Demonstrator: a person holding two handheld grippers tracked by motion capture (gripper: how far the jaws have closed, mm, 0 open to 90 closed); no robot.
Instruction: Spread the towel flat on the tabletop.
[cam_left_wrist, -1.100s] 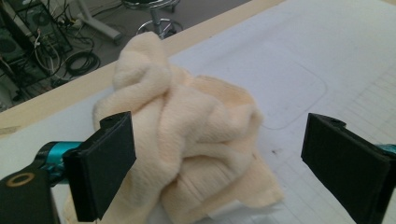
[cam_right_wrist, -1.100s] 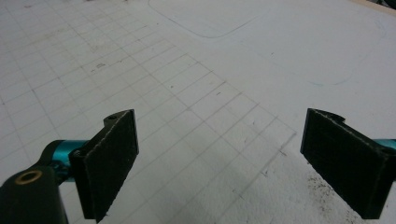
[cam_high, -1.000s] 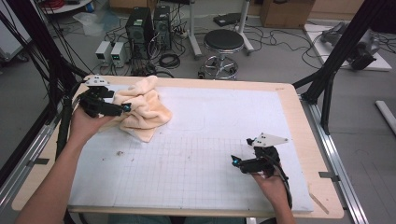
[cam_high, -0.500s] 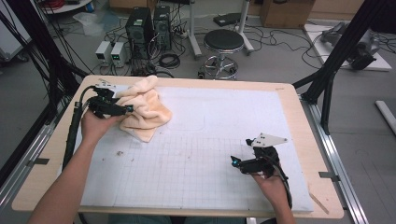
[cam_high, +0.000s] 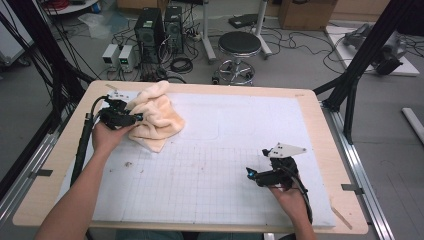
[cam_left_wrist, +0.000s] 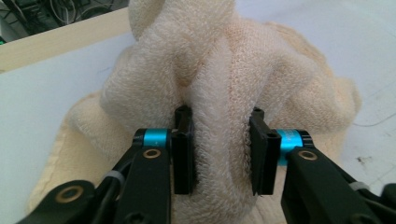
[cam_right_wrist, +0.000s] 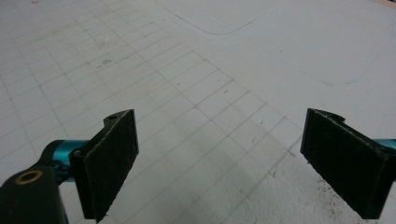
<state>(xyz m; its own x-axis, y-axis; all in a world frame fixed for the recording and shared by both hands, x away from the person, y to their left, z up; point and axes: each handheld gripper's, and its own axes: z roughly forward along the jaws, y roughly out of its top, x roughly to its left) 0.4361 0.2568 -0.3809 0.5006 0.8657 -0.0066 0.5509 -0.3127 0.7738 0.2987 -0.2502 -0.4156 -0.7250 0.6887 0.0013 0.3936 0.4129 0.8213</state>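
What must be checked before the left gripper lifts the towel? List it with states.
1. Left gripper jaws have just been closing, pads pressed on a raised fold of the cream towel: ok.
2. Fold centred between the jaws: ok.
3. How many layers are caught: cannot tell.
4. Right gripper open, nothing between its jaws: ok.
5. Right gripper away from the towel, over the gridded mat: ok.

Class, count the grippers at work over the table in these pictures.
2. The left gripper is at the table's far left, jaws around a fold of the cream towel. The right gripper is near right, jaws open.
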